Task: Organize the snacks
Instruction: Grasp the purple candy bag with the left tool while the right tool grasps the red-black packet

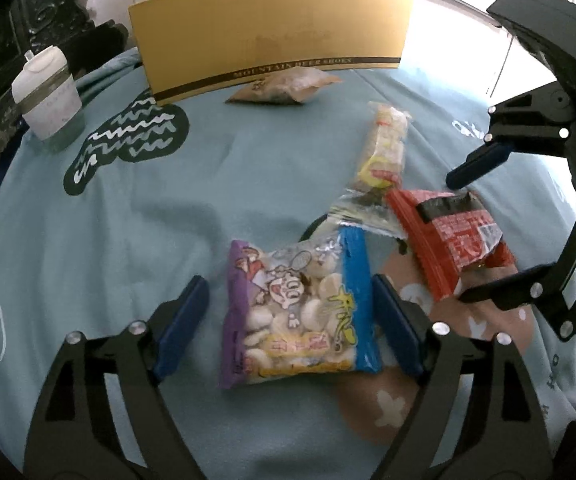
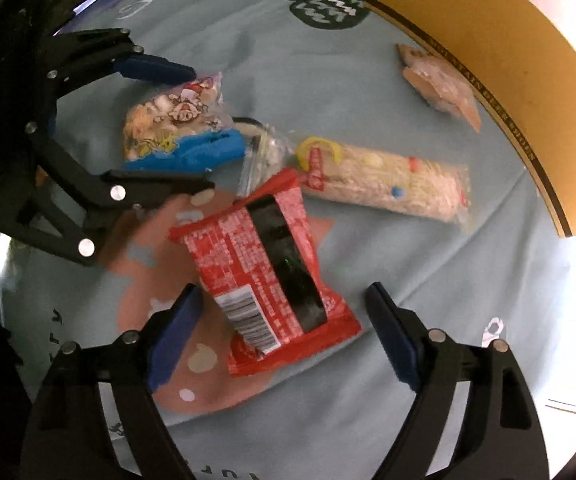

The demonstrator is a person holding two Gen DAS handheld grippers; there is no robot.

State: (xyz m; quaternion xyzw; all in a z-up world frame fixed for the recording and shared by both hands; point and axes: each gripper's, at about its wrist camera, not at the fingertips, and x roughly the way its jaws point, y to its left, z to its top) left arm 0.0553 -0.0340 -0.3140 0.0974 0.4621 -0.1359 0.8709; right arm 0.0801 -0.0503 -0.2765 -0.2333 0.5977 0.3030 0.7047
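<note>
Both tongs stand open. From my left wrist view, the left tongs (image 1: pixel 290 312) straddle a cartoon snack bag (image 1: pixel 296 312) at the bottom centre of the frame, its purple edge near one blue finger (image 1: pixel 183 320) and its blue edge just beside the other; I cannot tell whether either pad touches the wrapper. From my right wrist view, the right tongs (image 2: pixel 283 332) sit around a red packet (image 2: pixel 263 276) at the lower centre, barcode side up, with clear gaps between the packet and both fingers.

Everything rests on a light blue cloth (image 1: pixel 87 240) printed with a pink patch and a dark squiggle shape; I cannot tell whether a counter or a bed lies under it.

Further out in the left view, the red packet (image 1: pixel 452 240) lies right of centre, partly between the open fingers of the right tongs (image 1: pixel 460 236). Above it, a long clear pack of pale crackers (image 1: pixel 384 148) runs up toward the middle of the frame, its lower end overlapping the corner of the cartoon bag.

Beyond that, a small tan packet (image 1: pixel 283 88) lies at upper centre, just in front of a yellow cardboard box (image 1: pixel 267 28). A white lidded cup (image 1: pixel 47 96) stands at the upper left, well apart from the snacks.
</note>
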